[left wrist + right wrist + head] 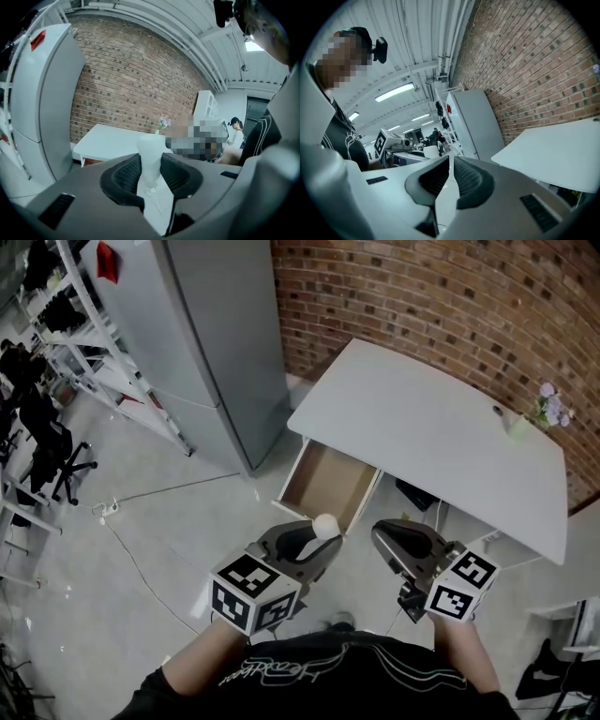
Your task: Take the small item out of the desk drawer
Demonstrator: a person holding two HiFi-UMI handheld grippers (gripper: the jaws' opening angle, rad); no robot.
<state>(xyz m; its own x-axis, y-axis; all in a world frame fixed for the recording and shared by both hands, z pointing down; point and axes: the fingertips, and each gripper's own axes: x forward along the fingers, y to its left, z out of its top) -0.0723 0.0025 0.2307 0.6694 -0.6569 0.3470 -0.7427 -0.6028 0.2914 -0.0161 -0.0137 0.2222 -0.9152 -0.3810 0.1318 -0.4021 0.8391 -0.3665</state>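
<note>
The white desk (441, 427) stands against the brick wall, and its wooden drawer (328, 479) is pulled out with a bare bottom. In front of the drawer, my left gripper (317, 532) is shut on a small white item (325, 524) with a rounded top. The left gripper view shows that item (151, 159) upright between the dark pads, held in the left gripper (151, 177). Beside it, my right gripper (392, 538) hangs with nothing in it. Its pads (468, 180) stand almost together in the right gripper (451, 177).
A tall grey fridge (206, 343) stands left of the desk. A small vase of flowers (544, 413) sits at the desk's far right corner. Metal shelving (84, 324) and office chairs (47, 446) fill the left side. A cable (141, 540) trails over the floor.
</note>
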